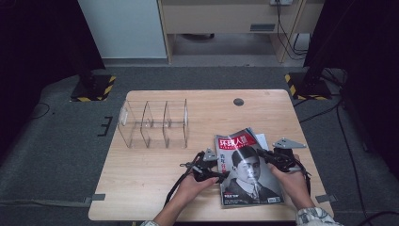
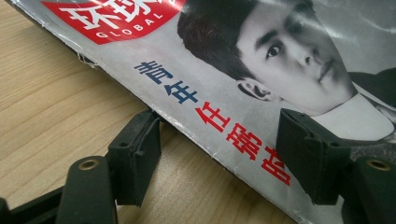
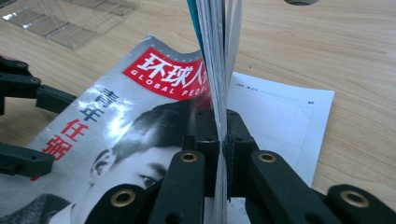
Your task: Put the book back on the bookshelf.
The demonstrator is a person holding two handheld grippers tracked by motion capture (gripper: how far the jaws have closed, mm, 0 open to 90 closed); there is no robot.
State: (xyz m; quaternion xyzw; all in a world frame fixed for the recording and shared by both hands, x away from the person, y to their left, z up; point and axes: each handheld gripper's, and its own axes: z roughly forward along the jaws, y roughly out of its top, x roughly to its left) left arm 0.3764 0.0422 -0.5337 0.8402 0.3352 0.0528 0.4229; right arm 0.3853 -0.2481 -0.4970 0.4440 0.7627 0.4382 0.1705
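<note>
Magazine (image 1: 247,172): glossy cover with a red title block and a grey portrait, lying at the lower right of the wooden table (image 1: 155,174) in the high view, on top of at least one loose white printed sheet (image 3: 280,116). It is probably light, limp and slick, so it would likely sag if lifted from one edge alone; the safest holds look to be the spine and the opposite page edge together. Right gripper (image 3: 219,140): jaws closed tight on a thin stack of page edges (image 3: 217,56), which stands upright between the pads. Left gripper (image 2: 224,140): jaws apart, one pad low on the table side of the spine edge, the other over the cover, neither pressing; nothing gripped. A hand (image 1: 190,186) carries it at the lower middle of the high view. Clear divided rack (image 1: 153,123): at the upper left of the table, well apart from the magazine. Hard to make out: how many pages the right jaws hold, what lies beneath the cover, and whether the lower left pad has slipped under the spine. The portrait is cut off at the frame edges in both gripper views.
</note>
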